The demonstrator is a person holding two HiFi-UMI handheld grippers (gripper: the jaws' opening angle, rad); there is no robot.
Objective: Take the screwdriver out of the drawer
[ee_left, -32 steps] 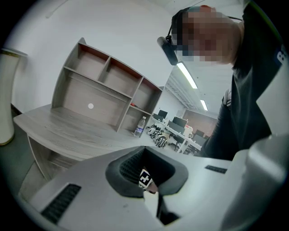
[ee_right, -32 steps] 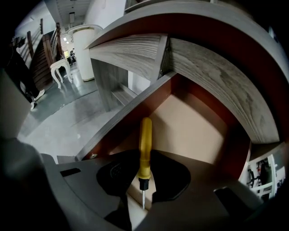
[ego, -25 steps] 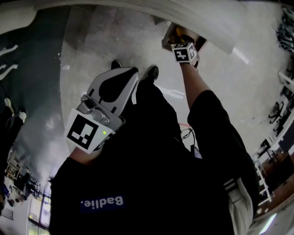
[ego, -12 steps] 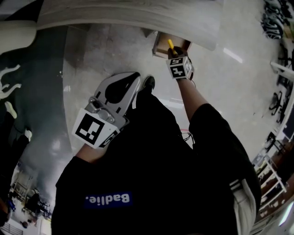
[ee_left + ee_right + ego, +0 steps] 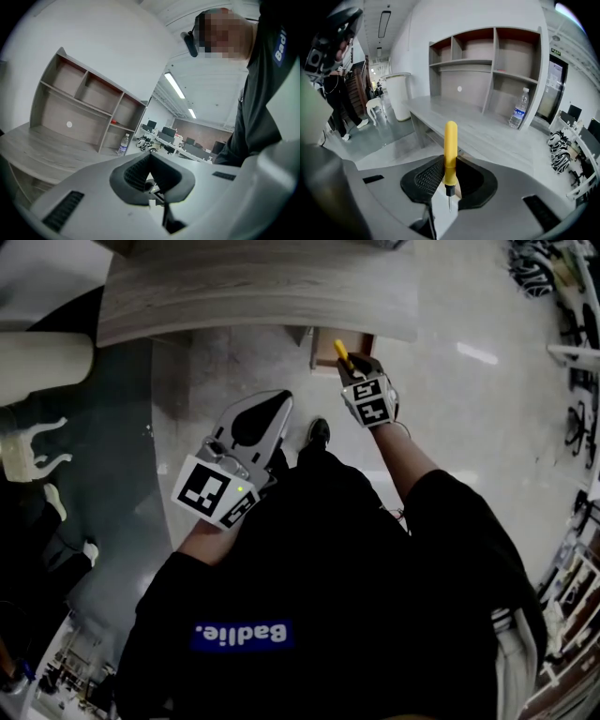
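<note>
Where head view hides the blade (image 5: 449,202), right gripper view shows right gripper (image 5: 450,169) clamping screwdriver (image 5: 450,143).

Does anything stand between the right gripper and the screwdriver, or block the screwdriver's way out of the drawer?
Nothing visible does. The right gripper has its jaws closed on the yellow handle of the screwdriver. In the head view the screwdriver shows in front of the open drawer, in plain sight from above, with no object over it.

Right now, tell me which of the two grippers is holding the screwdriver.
The right gripper: the yellow-handled screwdriver stands clamped between its jaws, while the left gripper has its jaws closed on nothing.
</note>
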